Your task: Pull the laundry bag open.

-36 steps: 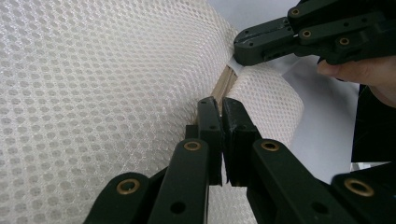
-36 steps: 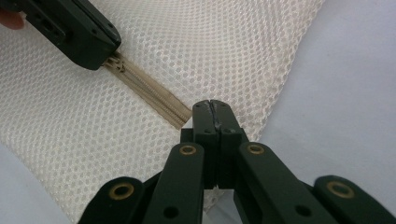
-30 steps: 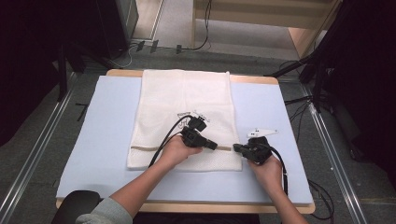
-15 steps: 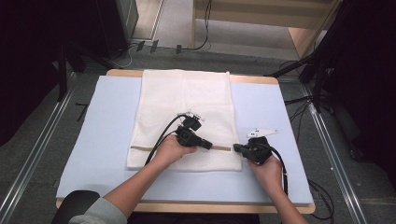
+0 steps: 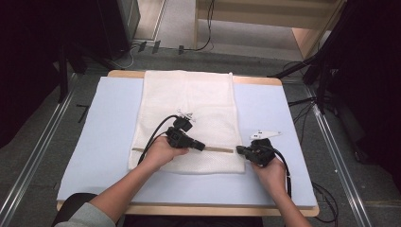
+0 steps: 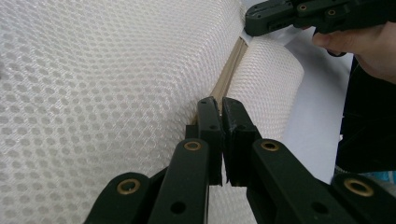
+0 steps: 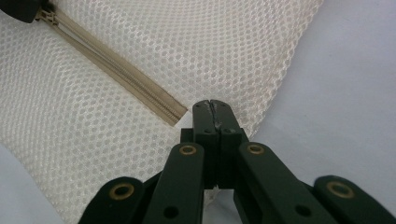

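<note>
A white mesh bag lies flat on the pale blue mat, with a beige zipper running across its near end. My left gripper rests on the bag, its jaws closed on the zipper pull; in the left gripper view the tips meet right on the zipper line. At the bag's near right corner my right gripper is shut on the mesh, just past the zipper's end, as the right gripper view shows. The zipper between the two grippers looks closed.
The mat covers a wooden table whose edge shows at the front. Bare mat lies left and right of the bag. Metal rails run along both sides, and cables lie on the floor behind.
My left gripper has slid a little to the left along the zipper, away from the right gripper. The right gripper has stayed where it was on the bag's corner.
</note>
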Available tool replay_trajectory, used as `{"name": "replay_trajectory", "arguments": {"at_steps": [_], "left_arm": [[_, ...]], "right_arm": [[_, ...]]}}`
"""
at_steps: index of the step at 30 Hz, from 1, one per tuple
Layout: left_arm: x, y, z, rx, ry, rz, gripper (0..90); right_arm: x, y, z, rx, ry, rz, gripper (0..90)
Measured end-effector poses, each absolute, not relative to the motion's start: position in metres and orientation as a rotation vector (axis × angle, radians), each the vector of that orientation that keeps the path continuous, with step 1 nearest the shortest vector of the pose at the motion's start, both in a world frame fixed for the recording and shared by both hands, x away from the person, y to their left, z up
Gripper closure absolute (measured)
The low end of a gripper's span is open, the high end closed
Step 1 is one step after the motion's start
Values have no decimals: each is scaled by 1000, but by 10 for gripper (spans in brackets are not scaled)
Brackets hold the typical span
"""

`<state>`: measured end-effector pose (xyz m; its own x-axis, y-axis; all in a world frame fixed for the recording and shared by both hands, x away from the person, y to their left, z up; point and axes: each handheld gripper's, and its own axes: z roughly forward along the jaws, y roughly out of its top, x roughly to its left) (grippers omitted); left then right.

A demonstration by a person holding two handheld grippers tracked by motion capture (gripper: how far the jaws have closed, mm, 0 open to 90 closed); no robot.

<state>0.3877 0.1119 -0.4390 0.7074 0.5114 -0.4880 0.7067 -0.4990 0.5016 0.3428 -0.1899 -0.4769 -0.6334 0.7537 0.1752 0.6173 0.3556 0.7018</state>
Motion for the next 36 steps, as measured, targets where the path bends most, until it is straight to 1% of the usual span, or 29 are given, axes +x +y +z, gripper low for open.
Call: {"name": "replay_trajectory", "arguments": {"at_steps": [5,12,16,20,24,36], "left_arm": [[388,124,-437,2201,938,-371,892],[385,126,-438,2204,939,-366,892],[387,139,-437,2179,959,-382,892],[384,141,-435,2211,945,-333,891],[384,149,-433,2190,951,-347,891],[382,174,-430,2158,982,-338,891]], "right_arm": [[343,-190,-477,1254,2436,1140,900],[343,-190,-477,1253,2436,1145,900],[343,-191,-477,1257,2434,1149,900],[343,-190,-477,1252,2436,1142,900],[343,-190,-477,1245,2437,1139,900],[342,-190,-477,1226,2439,1131,900]]}}
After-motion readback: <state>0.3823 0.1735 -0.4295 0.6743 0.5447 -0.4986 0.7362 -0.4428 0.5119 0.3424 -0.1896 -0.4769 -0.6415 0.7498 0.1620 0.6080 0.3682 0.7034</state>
